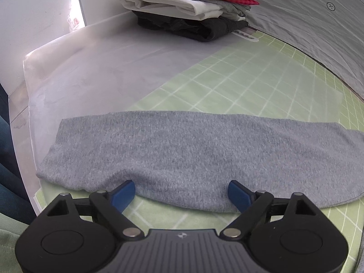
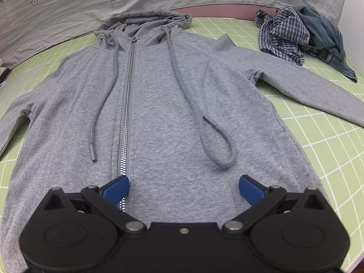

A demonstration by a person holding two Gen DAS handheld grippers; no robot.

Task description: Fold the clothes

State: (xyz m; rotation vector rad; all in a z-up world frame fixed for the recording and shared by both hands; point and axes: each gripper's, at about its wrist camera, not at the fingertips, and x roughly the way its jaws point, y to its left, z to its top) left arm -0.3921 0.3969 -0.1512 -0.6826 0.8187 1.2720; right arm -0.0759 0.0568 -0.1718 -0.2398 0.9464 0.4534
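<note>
the left hand-held gripper (image 1: 182,192) sits low over the worktop (image 1: 238,79), its blue fingers spread wide and holding nothing. directly ahead of it, touching or nearly touching the fingertips, a grey sleeve (image 1: 182,157) lies flat across the green grid mat. further off, at the far edge, a stack of folded clothes (image 1: 188,6) rests in layers of dark, white, red check and tan.

the right hand-held gripper (image 2: 183,187) is also spread wide and empty, poised above the lower front of a grey zip-up hoodie (image 2: 159,104). the hoodie lies face up and spread out, zip (image 2: 127,104) closed, running away from the gripper just left of centre, two drawcords (image 2: 218,145) trailing down the chest, the hood (image 2: 145,19) at the far end. beyond and to the right, a crumpled heap of checked shirt and denim (image 2: 302,34) waits.

the fold appears to be just beginning: the garment is laid out, nothing yet turned in. the next move probably calls for pinching a sleeve and carrying it over the body.
</note>
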